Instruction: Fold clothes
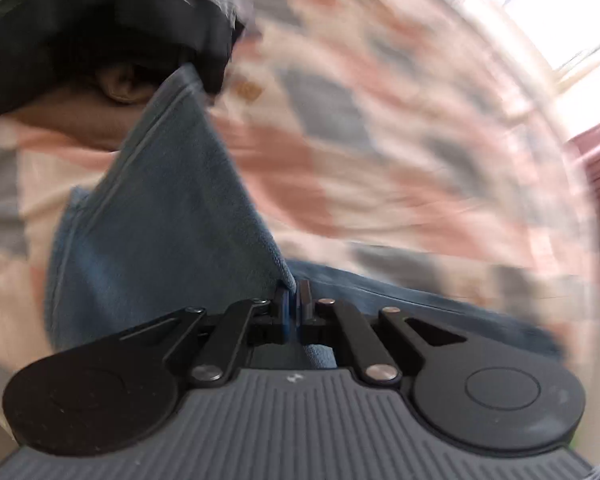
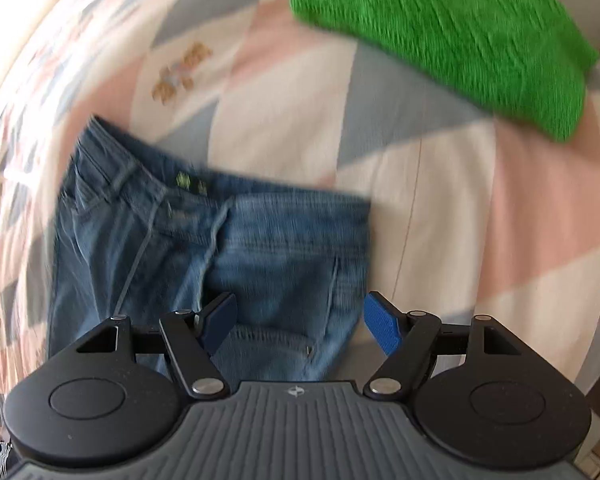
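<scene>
Blue jeans (image 2: 220,248) lie on a bed with a pink, grey and white patchwork cover (image 2: 300,92); the waistband with a green label faces away from me. My right gripper (image 2: 300,322) hovers open just above the jeans' pocket area, its blue pads (image 2: 382,326) spread wide with nothing between them. In the left wrist view, my left gripper (image 1: 294,300) is shut on an edge of the jeans (image 1: 160,216), and the denim rises from the jaws as a lifted flap. That view is strongly motion-blurred.
A green knitted garment (image 2: 460,40) lies folded at the far right of the bed. A person's dark clothing (image 1: 80,32) fills the upper left of the left wrist view. A bright window (image 1: 560,12) stands beyond the bed.
</scene>
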`<state>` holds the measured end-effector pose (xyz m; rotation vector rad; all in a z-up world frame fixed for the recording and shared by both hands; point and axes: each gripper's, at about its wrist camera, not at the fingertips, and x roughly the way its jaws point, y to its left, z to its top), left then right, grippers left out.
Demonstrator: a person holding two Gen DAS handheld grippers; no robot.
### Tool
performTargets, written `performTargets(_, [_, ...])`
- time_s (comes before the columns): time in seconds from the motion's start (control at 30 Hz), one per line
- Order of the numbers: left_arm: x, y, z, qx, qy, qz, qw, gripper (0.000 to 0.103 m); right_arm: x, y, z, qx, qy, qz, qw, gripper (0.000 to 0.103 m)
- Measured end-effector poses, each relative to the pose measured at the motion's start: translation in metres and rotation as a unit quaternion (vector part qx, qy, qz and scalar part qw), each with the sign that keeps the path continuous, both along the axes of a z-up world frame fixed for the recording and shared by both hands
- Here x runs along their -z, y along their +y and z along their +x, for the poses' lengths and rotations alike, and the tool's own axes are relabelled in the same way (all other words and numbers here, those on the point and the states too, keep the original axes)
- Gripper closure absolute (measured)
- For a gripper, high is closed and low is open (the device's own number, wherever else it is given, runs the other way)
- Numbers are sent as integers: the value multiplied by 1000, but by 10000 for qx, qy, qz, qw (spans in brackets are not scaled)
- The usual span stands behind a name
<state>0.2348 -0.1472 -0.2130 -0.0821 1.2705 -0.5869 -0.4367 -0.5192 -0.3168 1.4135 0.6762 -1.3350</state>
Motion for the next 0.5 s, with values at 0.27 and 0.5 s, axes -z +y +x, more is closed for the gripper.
performTargets(0.27, [34, 173, -82, -1104, 518, 1852, 9751, 81, 14, 6, 5, -698, 348, 86, 9969, 28])
performTargets(0.5, [13, 147, -47, -901, -526, 1478, 9835, 35, -23, -2, 101, -3627, 890, -1023, 9220, 28])
